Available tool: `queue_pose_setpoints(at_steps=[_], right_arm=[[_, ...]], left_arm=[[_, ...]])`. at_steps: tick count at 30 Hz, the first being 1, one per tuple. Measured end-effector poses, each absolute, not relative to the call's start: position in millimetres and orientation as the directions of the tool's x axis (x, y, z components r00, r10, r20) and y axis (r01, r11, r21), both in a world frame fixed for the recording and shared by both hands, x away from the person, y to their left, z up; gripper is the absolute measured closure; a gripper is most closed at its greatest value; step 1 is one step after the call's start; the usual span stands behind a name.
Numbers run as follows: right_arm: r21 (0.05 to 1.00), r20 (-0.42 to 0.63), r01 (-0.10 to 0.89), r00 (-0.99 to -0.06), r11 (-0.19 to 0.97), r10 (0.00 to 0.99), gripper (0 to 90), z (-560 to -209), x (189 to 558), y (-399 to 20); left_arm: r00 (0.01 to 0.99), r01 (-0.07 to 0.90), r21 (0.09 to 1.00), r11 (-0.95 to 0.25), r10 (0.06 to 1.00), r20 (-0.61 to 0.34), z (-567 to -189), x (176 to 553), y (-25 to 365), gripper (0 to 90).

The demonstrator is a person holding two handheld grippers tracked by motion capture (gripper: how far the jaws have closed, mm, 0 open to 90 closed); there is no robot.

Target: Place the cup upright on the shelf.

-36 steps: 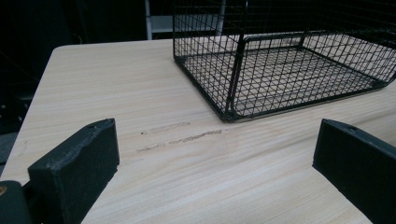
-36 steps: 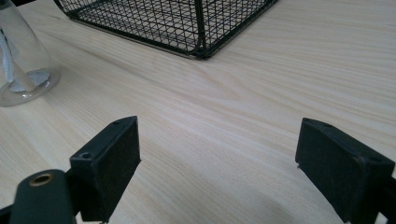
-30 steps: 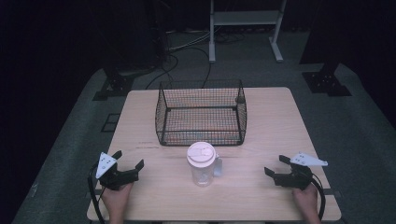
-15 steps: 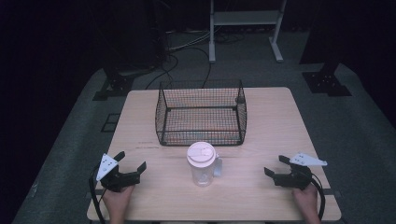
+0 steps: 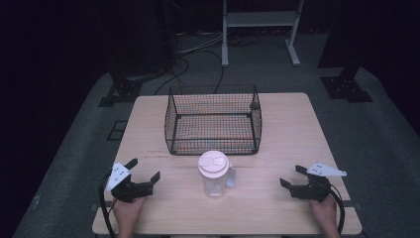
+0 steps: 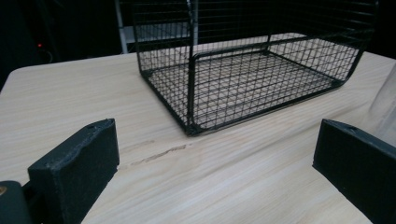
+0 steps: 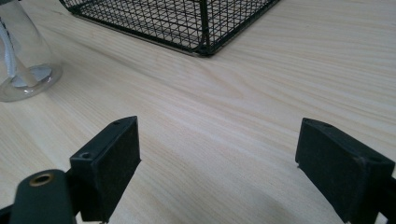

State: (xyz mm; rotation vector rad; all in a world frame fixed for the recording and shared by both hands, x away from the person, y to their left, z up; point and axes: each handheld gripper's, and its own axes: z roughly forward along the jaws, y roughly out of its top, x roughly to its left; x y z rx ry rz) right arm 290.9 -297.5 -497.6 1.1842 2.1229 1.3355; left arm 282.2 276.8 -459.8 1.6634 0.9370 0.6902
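Hands low at my table edge: left gripper (image 5: 144, 170) and right gripper (image 5: 291, 176) spread, holding nothing, flanking the pitcher (image 5: 214, 174). Its lid bears no readable writing.

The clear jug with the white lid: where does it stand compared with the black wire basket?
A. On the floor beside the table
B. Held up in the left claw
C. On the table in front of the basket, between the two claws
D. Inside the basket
C: the jug stands upright on the table, on the near side of the basket, apart from the left claw and right claw.
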Motion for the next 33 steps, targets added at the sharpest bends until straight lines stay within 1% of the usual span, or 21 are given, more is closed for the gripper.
queue_pose_setpoints(at_steps=[7, 12, 16, 24, 33], right_arm=[[0.865, 0.118, 0.458, -0.581, 0.204, 0.805, 12.9, -498, 291, -297], [0.865, 0.117, 0.458, -0.582, 0.205, 0.805, 12.9, -498, 291, -297], [0.865, 0.117, 0.458, -0.583, 0.206, 0.804, 12.9, -498, 291, -297], [0.865, 0.117, 0.458, -0.585, 0.207, 0.803, 12.9, -498, 291, -297], [0.865, 0.118, 0.457, -0.586, 0.207, 0.802, 12.9, -498, 291, -297]], left_arm=[[0.563, 0.209, 0.966, -0.154, 0.826, 0.009, -447, 282, 269, 0.0], [0.621, 0.170, 0.967, -0.191, 0.783, 0.046, -431, 282, 256, 0.0], [0.649, 0.167, 0.964, -0.207, 0.759, 0.051, -422, 282, 248, 0.0], [0.700, 0.139, 0.971, -0.193, 0.713, 0.041, -408, 281, 240, 0.0], [0.773, 0.113, 0.968, -0.226, 0.632, 0.058, -385, 276, 228, 0.0]])
